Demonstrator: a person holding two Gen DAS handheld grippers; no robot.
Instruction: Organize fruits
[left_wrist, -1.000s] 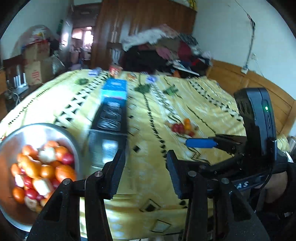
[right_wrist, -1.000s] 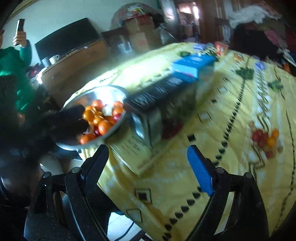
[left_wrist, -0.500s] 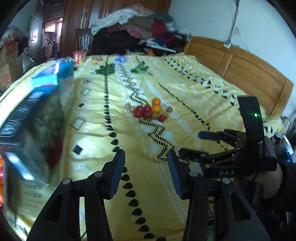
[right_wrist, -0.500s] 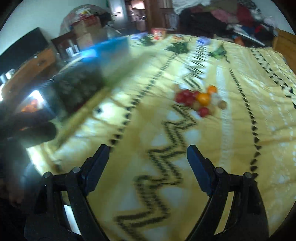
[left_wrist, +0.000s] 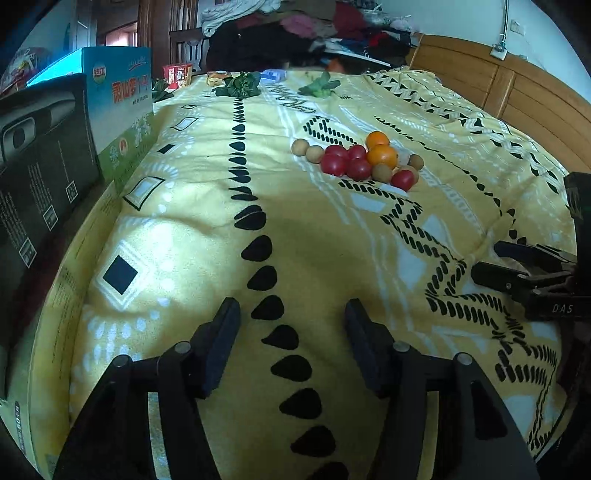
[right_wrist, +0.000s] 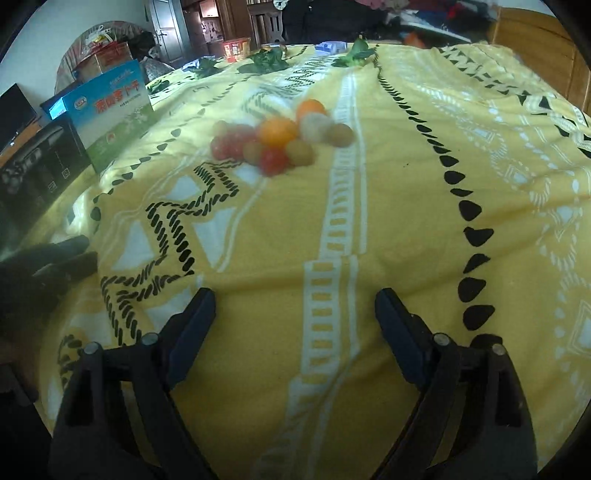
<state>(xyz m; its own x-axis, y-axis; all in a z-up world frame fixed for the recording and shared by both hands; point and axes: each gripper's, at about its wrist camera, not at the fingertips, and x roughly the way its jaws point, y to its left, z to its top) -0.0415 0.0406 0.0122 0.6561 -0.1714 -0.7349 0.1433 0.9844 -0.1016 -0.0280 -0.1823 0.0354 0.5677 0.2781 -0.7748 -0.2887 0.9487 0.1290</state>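
In the right wrist view the fruit pile (right_wrist: 279, 138) is blurred, so single fruits are hard to tell. The black box (left_wrist: 35, 155) is cut off at the left edge. The right gripper (left_wrist: 517, 266) is partly cut by the right edge.
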